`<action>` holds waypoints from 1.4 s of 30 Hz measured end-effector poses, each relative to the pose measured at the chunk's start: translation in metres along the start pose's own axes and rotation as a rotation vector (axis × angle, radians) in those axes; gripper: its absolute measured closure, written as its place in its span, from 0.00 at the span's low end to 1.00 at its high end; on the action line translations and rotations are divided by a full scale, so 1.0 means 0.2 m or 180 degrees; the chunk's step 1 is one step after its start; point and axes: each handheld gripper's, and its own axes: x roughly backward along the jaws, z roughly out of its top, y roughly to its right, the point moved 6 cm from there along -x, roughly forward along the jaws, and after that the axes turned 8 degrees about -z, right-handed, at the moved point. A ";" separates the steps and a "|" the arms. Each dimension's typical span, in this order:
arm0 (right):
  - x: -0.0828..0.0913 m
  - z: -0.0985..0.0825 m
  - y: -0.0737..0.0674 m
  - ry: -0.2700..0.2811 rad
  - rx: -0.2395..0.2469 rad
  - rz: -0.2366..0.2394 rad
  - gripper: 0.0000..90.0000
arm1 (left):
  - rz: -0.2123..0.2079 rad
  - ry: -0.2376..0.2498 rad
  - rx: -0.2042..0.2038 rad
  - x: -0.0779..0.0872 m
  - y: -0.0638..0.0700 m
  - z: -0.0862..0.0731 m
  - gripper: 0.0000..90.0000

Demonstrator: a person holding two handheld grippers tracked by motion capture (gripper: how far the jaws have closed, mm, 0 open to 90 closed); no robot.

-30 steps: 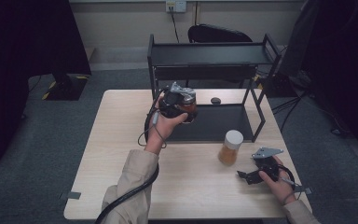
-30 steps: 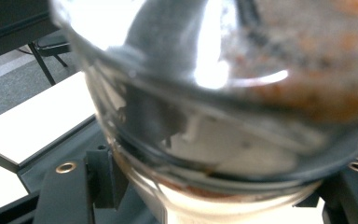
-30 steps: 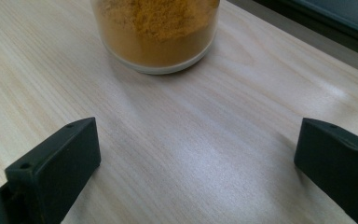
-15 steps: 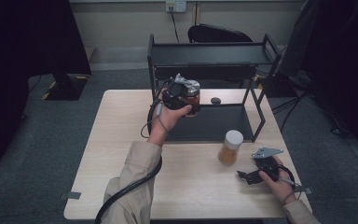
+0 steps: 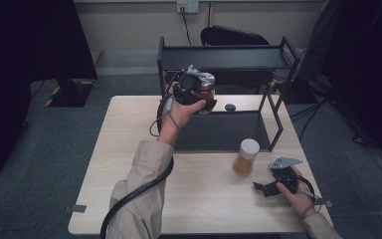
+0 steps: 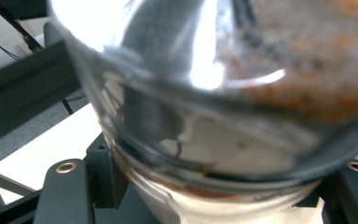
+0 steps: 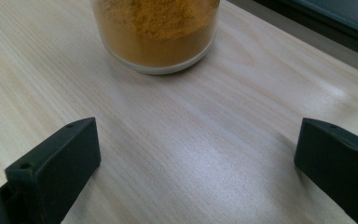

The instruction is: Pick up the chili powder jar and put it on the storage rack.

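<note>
My left gripper (image 5: 202, 95) is clamped on a glass jar (image 5: 205, 85) of reddish-brown contents with a silver lid, holding it in the air in front of the black two-tier shelf rack (image 5: 224, 56), between its top tier and its lower tier. In the left gripper view the jar (image 6: 223, 93) sits right against the lens, its glass wall pressed between my two black jaws, the reddish powder showing through the glass. The person's left hand (image 5: 179, 112) wraps the gripper body and the cable trails down along the tan sleeve (image 5: 142, 199).

My right gripper (image 5: 264, 187) rests low over the wooden bench (image 5: 129, 164) near its right front corner, jaws standing wide apart with nothing between them. In the right gripper view bare wood lies between the jaws, and a second jar (image 7: 156, 32), filled with orange-yellow powder, stands on the bench just ahead. From the high view that jar (image 5: 245, 157) has a white lid and stands upright in front of the rack's right front leg, near the right gripper but clear of it. A small dark round object (image 5: 230, 107) lies on the bench at the rack's lower tier; I cannot tell what it is.
</note>
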 end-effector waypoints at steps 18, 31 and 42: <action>0.00 0.00 0.00 0.0000 -0.0001 0.0001 0.00 | -0.0025 0.0034 -0.0021 0.09 0.00 0.18 0.34; 0.00 0.00 0.00 0.0001 -0.0001 0.0001 0.00 | -0.0002 0.0050 -0.0061 0.16 0.01 0.32 0.34; 0.00 0.00 0.00 0.0000 0.0002 0.0001 0.00 | 0.0065 0.0053 -0.0048 0.18 -0.03 0.42 0.34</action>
